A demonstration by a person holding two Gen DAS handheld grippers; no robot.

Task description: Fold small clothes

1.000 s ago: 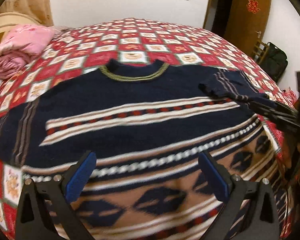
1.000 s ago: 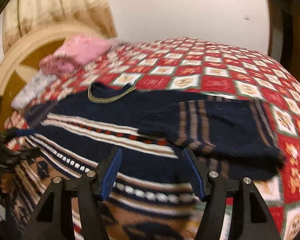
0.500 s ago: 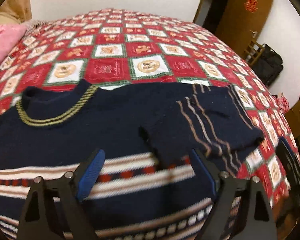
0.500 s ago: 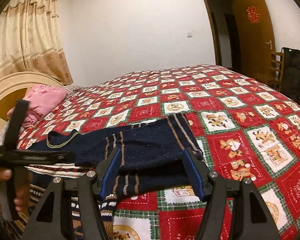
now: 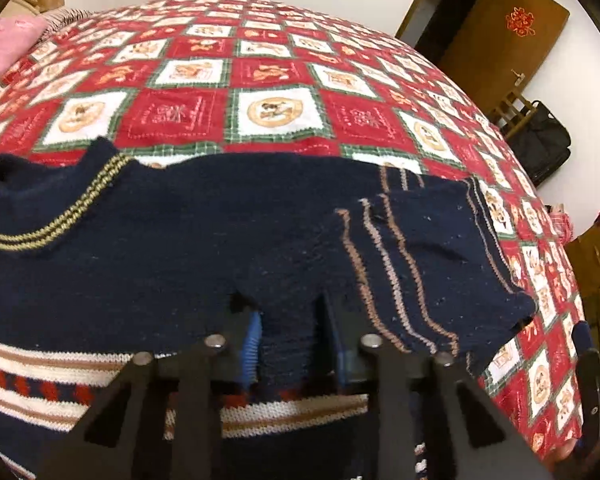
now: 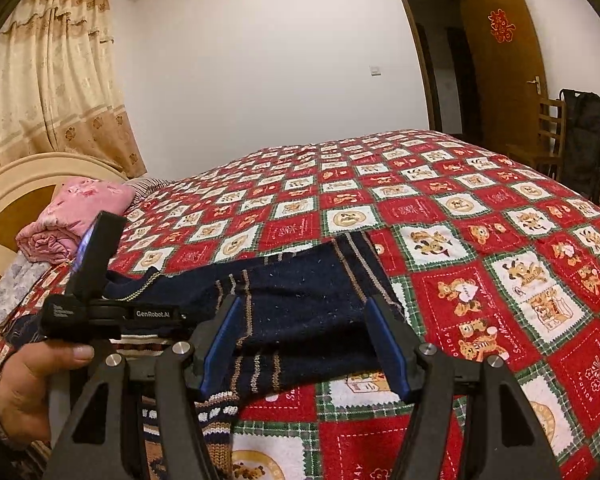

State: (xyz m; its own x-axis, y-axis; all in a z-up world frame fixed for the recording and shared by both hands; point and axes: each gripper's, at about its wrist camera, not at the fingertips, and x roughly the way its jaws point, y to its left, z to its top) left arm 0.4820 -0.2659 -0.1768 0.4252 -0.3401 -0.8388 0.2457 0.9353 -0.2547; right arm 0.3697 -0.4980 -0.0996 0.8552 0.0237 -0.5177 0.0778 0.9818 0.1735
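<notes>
The navy patterned sweater (image 5: 148, 248) lies flat on the red checked bedspread (image 5: 276, 80), collar to the left in the left wrist view, and its right sleeve (image 5: 404, 264) is already folded in across the chest. The left gripper (image 5: 294, 344) is closing on the cuff end of that sleeve; dark knit sits between the blue pads (image 5: 251, 346), which look to be pressing on it. The right gripper (image 6: 306, 344) hovers with its jaws standing apart over the outer fold of the same sleeve, holding nothing that the pictures show. To do this step well, I judge the left grip should take only the sleeve layer (not the body beneath it), then draw the cuff straight so the striped bands lie parallel to the hem, while the right gripper steadies the shoulder fold against dragging. A knit this loose will likely stretch if pulled hard, so a low, short pull suits it. Compared with a second ago, the left jaws were spread wide over the patterned lower body and have since travelled up to the sleeve and narrowed; the right view then looked steeply down on the sweater and now takes in the room.
</notes>
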